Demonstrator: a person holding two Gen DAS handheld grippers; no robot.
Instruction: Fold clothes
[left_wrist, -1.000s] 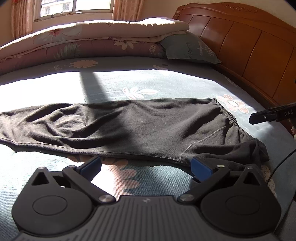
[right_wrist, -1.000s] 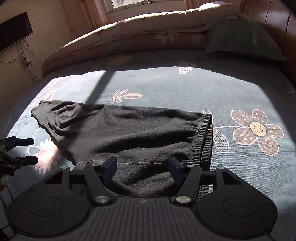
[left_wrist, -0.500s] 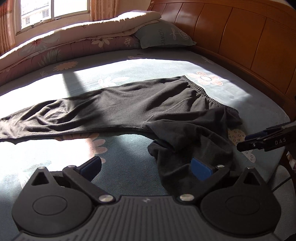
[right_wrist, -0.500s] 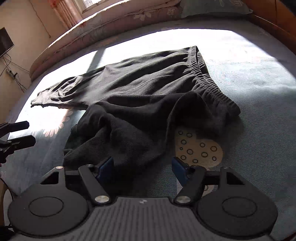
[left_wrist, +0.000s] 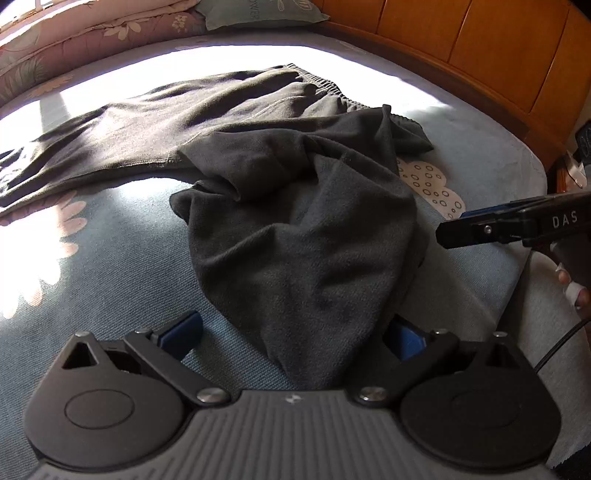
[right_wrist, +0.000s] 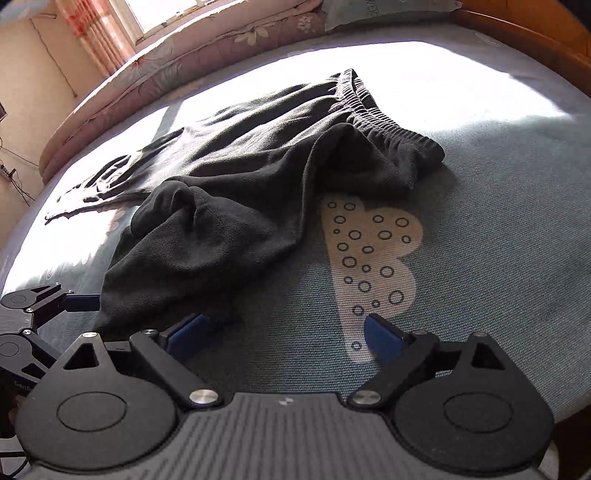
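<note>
Dark trousers (left_wrist: 258, 122) lie on the blue bed sheet (left_wrist: 110, 236). One leg stretches left; the other leg (left_wrist: 306, 258) is bunched and runs down to my left gripper (left_wrist: 293, 336). Its jaws stand wide, with the cloth loose between them and reaching the right pad. My right gripper (right_wrist: 286, 334) is opening, and only bare sheet shows between its pads. The cloth's edge (right_wrist: 147, 295) lies just beside its left pad. The elastic waistband (right_wrist: 373, 110) lies farther back. The right gripper (left_wrist: 454, 229) also shows side-on at the right edge.
A wooden headboard (left_wrist: 480, 48) runs along the right. A pillow (left_wrist: 258, 11) and a folded quilt (left_wrist: 74, 33) lie at the far end. A person's fingers (left_wrist: 576, 291) show at the right. One left gripper finger (right_wrist: 44, 299) enters from the left.
Both grippers came lower and back toward the near bed edge. The near trouser leg was dragged along and now lies bunched. The right jaws spread wider, and cloth no longer lies between them.
</note>
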